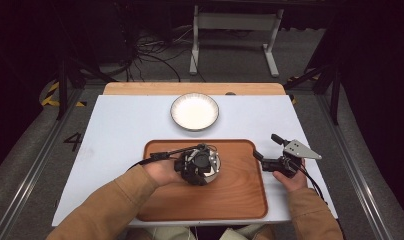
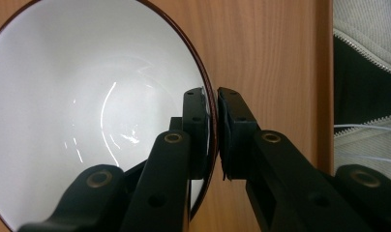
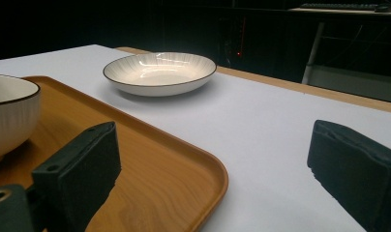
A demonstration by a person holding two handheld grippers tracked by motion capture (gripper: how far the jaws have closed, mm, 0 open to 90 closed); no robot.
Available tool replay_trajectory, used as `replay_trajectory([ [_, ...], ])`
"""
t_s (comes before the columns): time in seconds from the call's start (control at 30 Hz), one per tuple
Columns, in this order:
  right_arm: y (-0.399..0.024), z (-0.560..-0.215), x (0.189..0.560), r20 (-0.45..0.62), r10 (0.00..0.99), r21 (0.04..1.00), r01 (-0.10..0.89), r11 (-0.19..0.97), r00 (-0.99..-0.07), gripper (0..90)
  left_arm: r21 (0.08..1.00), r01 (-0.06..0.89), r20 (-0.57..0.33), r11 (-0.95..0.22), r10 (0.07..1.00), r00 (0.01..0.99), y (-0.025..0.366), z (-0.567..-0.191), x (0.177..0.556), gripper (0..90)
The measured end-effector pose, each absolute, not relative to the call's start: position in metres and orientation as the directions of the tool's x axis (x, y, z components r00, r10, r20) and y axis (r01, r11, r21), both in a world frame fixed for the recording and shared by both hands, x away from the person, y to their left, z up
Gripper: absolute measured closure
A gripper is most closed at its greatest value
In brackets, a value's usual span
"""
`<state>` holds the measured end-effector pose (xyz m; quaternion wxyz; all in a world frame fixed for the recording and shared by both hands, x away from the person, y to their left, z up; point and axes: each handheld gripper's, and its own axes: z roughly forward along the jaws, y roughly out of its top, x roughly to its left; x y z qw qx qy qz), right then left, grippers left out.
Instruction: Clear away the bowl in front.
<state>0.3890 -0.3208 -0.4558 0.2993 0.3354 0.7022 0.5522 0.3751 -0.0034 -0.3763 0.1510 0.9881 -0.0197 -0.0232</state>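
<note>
White board covers the table (image 1: pixel 120 150), and a wooden tray (image 1: pixel 240 200) lies on it at the near edge, just in front of the person. On the tray stands a white bowl (image 2: pixel 87 121) with a dark rim. The left gripper (image 2: pixel 214 104) comes down on it from above and pinches its wall — one jaw inside, one outside, pressed tight on the rim. The right gripper (image 3: pixel 213 154) rests just off the tray's right edge, jaws spread wide with nothing between them.

The hold is thin: a glazed, curved wall caught at a single spot on the rim. If the bowl is lifted, I judge it likely to swing down around that pinch or slide out, and a quick turn of the wrist would make it worse. A drop onto the tray could chip it.

A shallow plate (image 1: pixel 194 111) sits beyond the tray, near the table's far edge and apart from it. Between tray and plate the board is bare, so a straight path forward is open. The tray's raised lip must be cleared first, and to the right the waiting gripper narrows the way.
</note>
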Motion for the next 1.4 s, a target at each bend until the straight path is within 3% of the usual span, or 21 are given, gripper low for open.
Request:
replay_trajectory([
  [0.47,-0.321,-0.456,0.389,-0.049,0.802,0.976,0.14,0.164,-0.596,5.1,0.293,-0.03,-0.112,-0.956,-0.066,0.992,0.0,-0.385,0.373,80.9],
  [0.57,-0.321,-0.456,0.389,-0.049,0.802,0.977,0.14,0.164,-0.596,5.2,0.289,-0.021,-0.112,-0.957,-0.056,0.992,0.001,-0.386,0.373,76.5],
  [0.7,-0.321,-0.456,0.389,-0.049,0.802,0.977,0.14,0.164,-0.596,5.1,0.298,-0.012,-0.145,-0.954,-0.058,0.988,0.003,-0.384,0.376,63.6],
  [0.93,-0.321,-0.456,0.389,-0.045,0.803,0.977,0.142,0.16,-0.595,5.1,0.351,0.02,-0.163,-0.936,-0.039,0.986,0.01,-0.378,0.376,44.7],
  [1.13,-0.321,-0.456,0.389,-0.046,0.801,0.977,0.141,0.161,-0.596,5.1,0.399,0.053,-0.152,-0.915,-0.009,0.988,0.02,-0.372,0.376,41.7],
  [1.4,-0.321,-0.456,0.389,-0.05,0.8,0.976,0.141,0.166,-0.598,5.3,0.547,0.112,-0.116,-0.83,0.057,0.992,0.043,-0.359,0.377,39.5],
])
